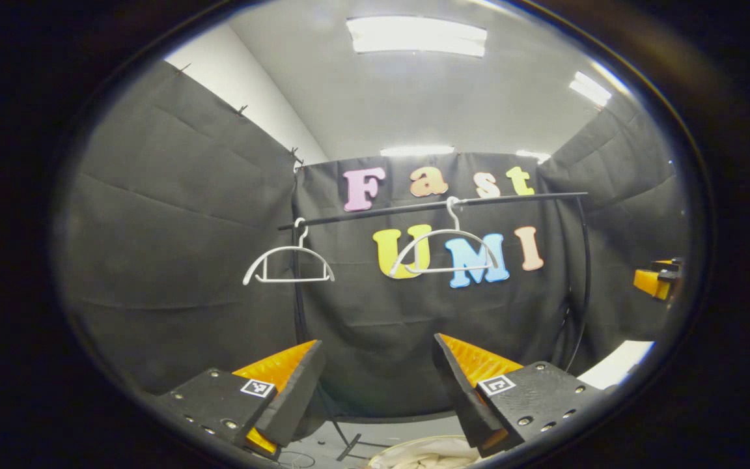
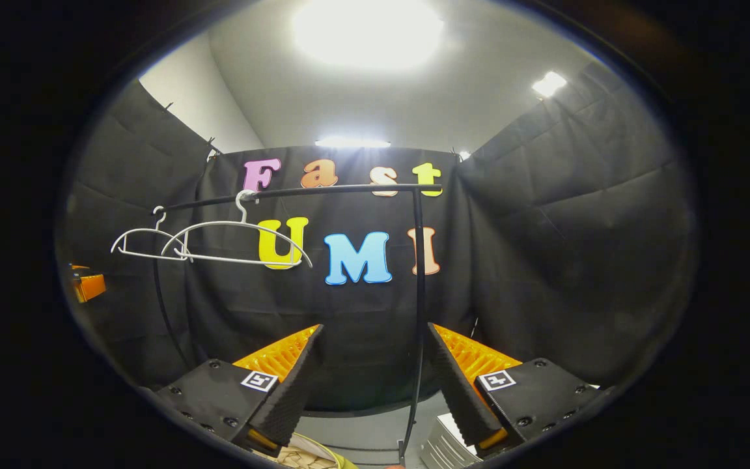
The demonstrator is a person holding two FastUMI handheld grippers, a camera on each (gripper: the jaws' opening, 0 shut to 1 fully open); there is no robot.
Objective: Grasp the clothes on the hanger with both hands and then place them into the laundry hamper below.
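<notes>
Hangers of thin white wire [image 1: 289, 262] [image 1: 445, 251] dangle bare from the black rail [image 1: 433, 205]. Left gripper [image 1: 378, 384] and right gripper [image 2: 372, 378] both gape wide, empty. Pale crumpled clothes [image 1: 424, 456] lie low in the yellow-rimmed hamper [image 1: 414, 443].

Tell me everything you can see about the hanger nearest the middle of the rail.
The white, thin-framed hanger looks like plastic or coated wire: a curved hook on top, arched shoulders and a straight bottom bar. It is bare, with no clothing on it. Its hook sits over the black horizontal clothes rail, and it hangs level in front of the black cloth wall. A second white hanger, also bare, hangs apart from it further along the rail. Nothing else touches it.
</notes>
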